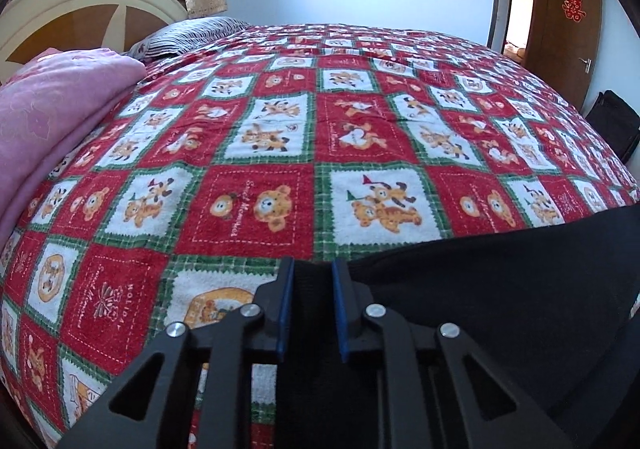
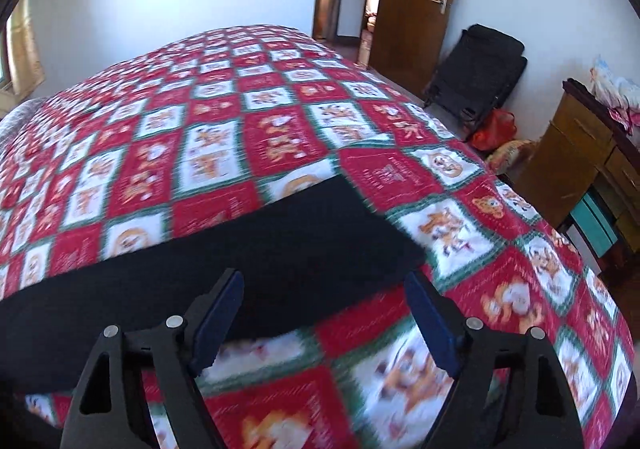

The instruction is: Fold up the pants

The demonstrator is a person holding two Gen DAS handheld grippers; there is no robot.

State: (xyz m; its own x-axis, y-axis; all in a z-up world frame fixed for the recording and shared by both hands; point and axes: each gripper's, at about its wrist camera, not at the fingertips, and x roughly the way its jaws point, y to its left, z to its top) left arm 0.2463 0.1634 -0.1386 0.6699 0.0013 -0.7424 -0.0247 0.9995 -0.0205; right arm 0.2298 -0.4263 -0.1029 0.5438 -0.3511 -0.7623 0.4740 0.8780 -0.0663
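The left gripper (image 1: 312, 273) pinches the black fabric pants (image 1: 500, 281) lying on the red-and-white bear-print bedspread (image 1: 260, 153). The right gripper (image 2: 324, 289) hangs spread above them. A folded pink blanket (image 1: 52, 109) lies well apart.

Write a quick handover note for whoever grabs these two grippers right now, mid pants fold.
Left gripper: closed on one end of the black pants.
Right gripper: open, holding nothing, over the other end of the pants.
Pants lie stretched out flat on the red bear-print bedspread, near the bed's near edge.
Done: left end gripped. Left: grip the right end, then make the folds.
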